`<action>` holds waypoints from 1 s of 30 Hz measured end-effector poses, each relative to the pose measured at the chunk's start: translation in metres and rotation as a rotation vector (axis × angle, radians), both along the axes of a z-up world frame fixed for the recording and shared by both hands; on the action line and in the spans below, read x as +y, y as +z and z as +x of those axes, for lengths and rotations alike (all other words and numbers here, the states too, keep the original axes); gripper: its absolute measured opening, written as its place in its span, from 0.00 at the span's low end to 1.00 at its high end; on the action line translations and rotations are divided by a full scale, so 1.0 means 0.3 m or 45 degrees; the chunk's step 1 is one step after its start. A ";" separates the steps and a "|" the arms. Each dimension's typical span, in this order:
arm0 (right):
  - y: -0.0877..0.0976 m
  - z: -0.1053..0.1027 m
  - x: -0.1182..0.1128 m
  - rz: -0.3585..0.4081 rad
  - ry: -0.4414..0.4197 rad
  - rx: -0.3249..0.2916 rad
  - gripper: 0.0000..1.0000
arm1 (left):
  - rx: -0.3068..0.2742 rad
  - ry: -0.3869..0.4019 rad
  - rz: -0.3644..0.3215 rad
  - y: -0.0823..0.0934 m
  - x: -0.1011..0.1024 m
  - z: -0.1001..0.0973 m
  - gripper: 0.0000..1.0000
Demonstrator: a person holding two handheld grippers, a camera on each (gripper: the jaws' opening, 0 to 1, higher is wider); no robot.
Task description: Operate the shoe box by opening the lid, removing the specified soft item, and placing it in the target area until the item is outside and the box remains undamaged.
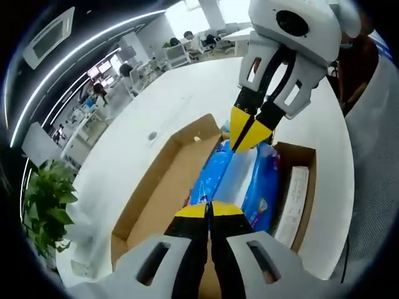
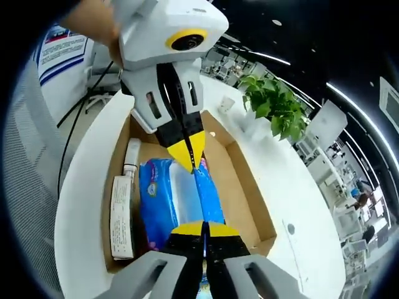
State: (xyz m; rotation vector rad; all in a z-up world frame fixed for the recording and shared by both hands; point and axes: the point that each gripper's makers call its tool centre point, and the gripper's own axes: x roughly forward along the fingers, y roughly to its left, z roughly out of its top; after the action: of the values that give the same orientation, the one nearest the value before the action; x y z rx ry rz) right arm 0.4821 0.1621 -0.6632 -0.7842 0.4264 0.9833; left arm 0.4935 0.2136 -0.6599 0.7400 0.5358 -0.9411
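Two claws pinching blue pack [image 1: 232, 177], box [image 1: 156, 193] open

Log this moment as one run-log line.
box: open, on white table | blue pack: inside box | left gripper: shut on blue pack | right gripper: shut on blue pack

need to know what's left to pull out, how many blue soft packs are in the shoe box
1. The blue soft pack lies lengthwise in the open shoe box, beside a white tube along one wall. The left gripper and right gripper pinch its opposite ends. Anything beneath is hidden.
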 end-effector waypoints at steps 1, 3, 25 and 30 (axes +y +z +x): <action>0.009 -0.001 0.002 0.003 0.008 -0.013 0.00 | -0.004 -0.001 0.001 0.006 0.001 0.000 0.00; 0.025 -0.002 0.002 0.002 0.009 -0.025 0.00 | -0.013 -0.007 0.006 0.023 -0.001 0.000 0.00; 0.164 -0.003 -0.095 0.062 -0.068 -0.125 0.00 | -0.113 -0.073 -0.002 0.177 -0.100 -0.004 0.00; 0.200 0.008 -0.141 0.078 -0.099 -0.144 0.00 | -0.129 -0.100 -0.001 0.196 -0.147 -0.004 0.00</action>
State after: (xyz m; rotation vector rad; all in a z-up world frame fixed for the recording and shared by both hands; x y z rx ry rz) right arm 0.4843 0.1198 -0.6033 -0.7584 0.3250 0.8713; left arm 0.4925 0.1696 -0.6010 0.8081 0.4200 -0.9711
